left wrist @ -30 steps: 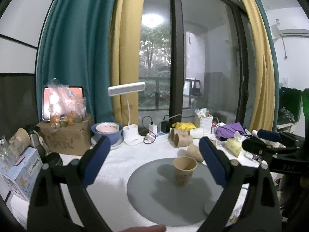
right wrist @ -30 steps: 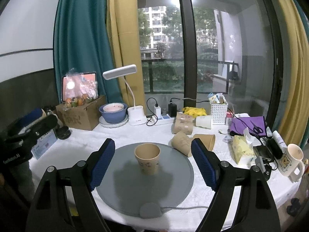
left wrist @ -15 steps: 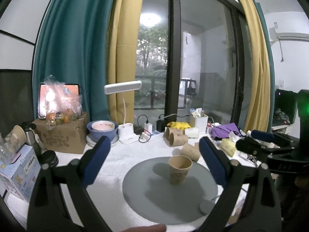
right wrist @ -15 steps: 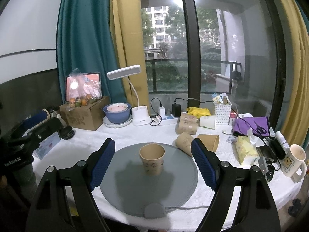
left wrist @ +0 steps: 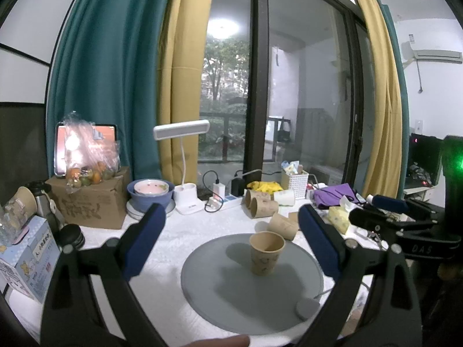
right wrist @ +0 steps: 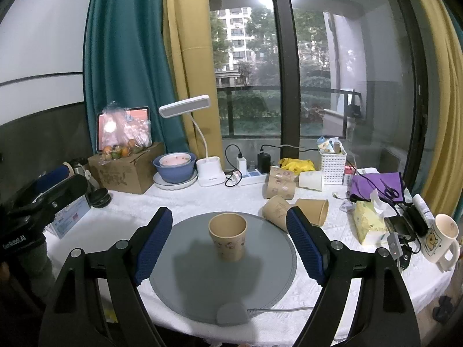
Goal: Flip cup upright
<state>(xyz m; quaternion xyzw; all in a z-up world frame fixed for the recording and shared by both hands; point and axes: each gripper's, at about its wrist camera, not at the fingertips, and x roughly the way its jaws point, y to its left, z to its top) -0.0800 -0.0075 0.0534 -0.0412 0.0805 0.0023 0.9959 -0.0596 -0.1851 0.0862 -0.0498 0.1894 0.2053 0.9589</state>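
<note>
A brown paper cup (left wrist: 265,252) (right wrist: 228,236) stands upright, mouth up, on a round grey mat (left wrist: 228,292) (right wrist: 191,277) on the white table. My left gripper (left wrist: 231,243) is open and empty, held back from the cup on its near left side. My right gripper (right wrist: 230,245) is open and empty, held back from the cup with its blue pads either side of it in view. Each gripper shows in the other's view: the right one at the right edge (left wrist: 405,225), the left one at the left edge (right wrist: 43,190).
Several paper cups lie on their sides behind the mat (right wrist: 279,209) (left wrist: 285,225). A desk lamp (right wrist: 208,170), blue bowl (right wrist: 173,167), cardboard box (right wrist: 124,167), white basket (right wrist: 332,162), tissue pack (right wrist: 371,222) and mug (right wrist: 441,240) crowd the table's back and right.
Both grippers have drawn back and risen slightly from the cup, which looks smaller and sits lower in the views. The cup has stayed upright on the mat.
</note>
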